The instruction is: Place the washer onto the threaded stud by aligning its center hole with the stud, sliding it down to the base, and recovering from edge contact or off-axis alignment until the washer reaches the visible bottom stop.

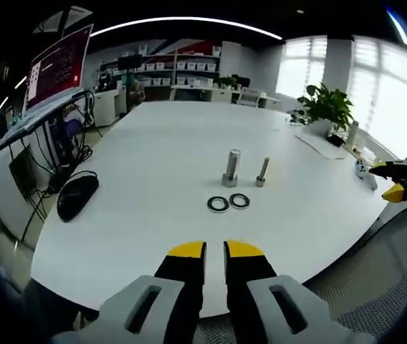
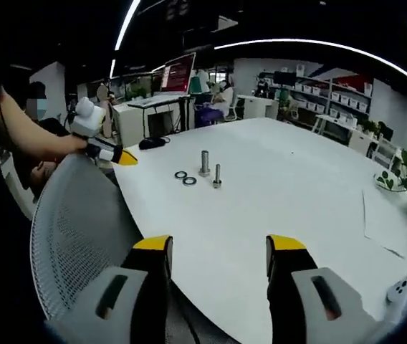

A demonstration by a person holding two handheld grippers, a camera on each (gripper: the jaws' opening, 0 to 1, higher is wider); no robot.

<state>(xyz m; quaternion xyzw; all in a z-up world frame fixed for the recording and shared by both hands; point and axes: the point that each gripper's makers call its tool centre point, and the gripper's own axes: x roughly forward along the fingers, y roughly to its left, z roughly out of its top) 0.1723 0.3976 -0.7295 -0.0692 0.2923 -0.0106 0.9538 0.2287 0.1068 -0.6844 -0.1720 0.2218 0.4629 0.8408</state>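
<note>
Two washers (image 1: 228, 203) laid near two studs (image 1: 231, 168) on table (image 1: 153, 165), mouse (image 1: 77, 195) far left, left gripper (image 1: 215, 251) nearly closed, right gripper (image 2: 218, 247) spread apart.

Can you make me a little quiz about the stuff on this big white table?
1. True or false: a washer is already sitting on the big threaded stud.
2. How many washers lie flat on the table? A) one B) two C) four
3. Fill in: the left hand-held gripper has its jaws nearly ____, while the right hand-held gripper has its jaws wide apart.

Key: 1. False: both washers lie on the table in front of the two upright studs. 2. B. 3. closed, with nothing between them.
</note>
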